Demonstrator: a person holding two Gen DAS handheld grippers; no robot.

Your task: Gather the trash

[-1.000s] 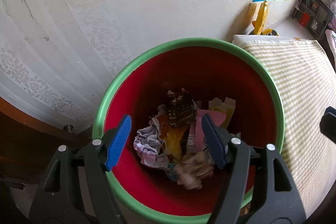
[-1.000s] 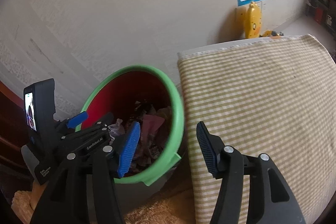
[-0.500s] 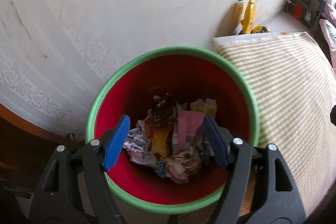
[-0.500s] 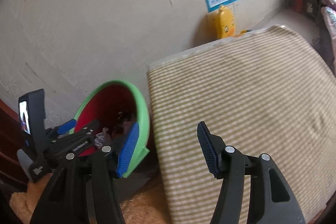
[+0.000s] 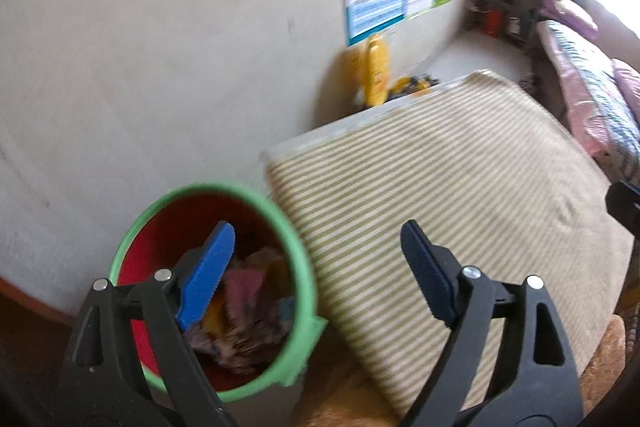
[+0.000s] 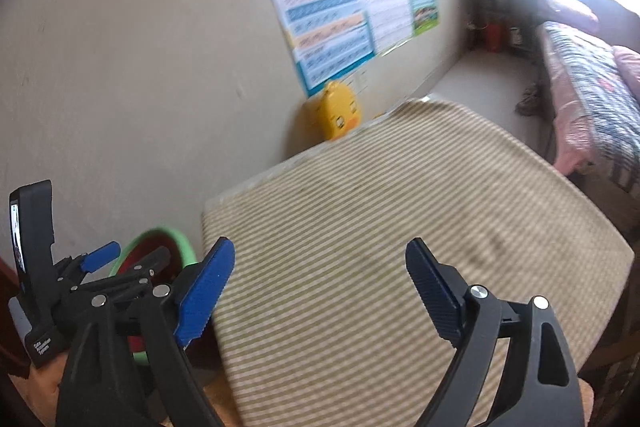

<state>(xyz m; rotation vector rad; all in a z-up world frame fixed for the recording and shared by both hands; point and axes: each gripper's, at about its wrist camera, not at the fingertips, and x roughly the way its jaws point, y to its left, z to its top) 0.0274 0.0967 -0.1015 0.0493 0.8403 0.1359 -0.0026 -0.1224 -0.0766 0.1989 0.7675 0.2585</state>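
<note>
A striped table [image 6: 360, 247] stands against a pale wall; beside it, the red bin [image 5: 160, 227] holds crumpled trash [image 5: 244, 327]. Left gripper [image 5: 316, 271] and right gripper [image 6: 320, 279] gape wide, jaws just opened, nothing between them

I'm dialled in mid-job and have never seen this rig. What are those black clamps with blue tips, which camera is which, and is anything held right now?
There is no robot arm: a person carries a two-finger gripper in each hand, and each gripper has its own fisheye camera looking out along its fingers. One picture is from the left gripper, the other from the right gripper, which also sees the left one low on its left side. Both have just been opening, with nothing between the blue pads. The green-rimmed red bin holds crumpled wrappers and paper. Beside it lies a striped mat, with no trash visible on it. A yellow duck-shaped toy stands by the wall.
</note>
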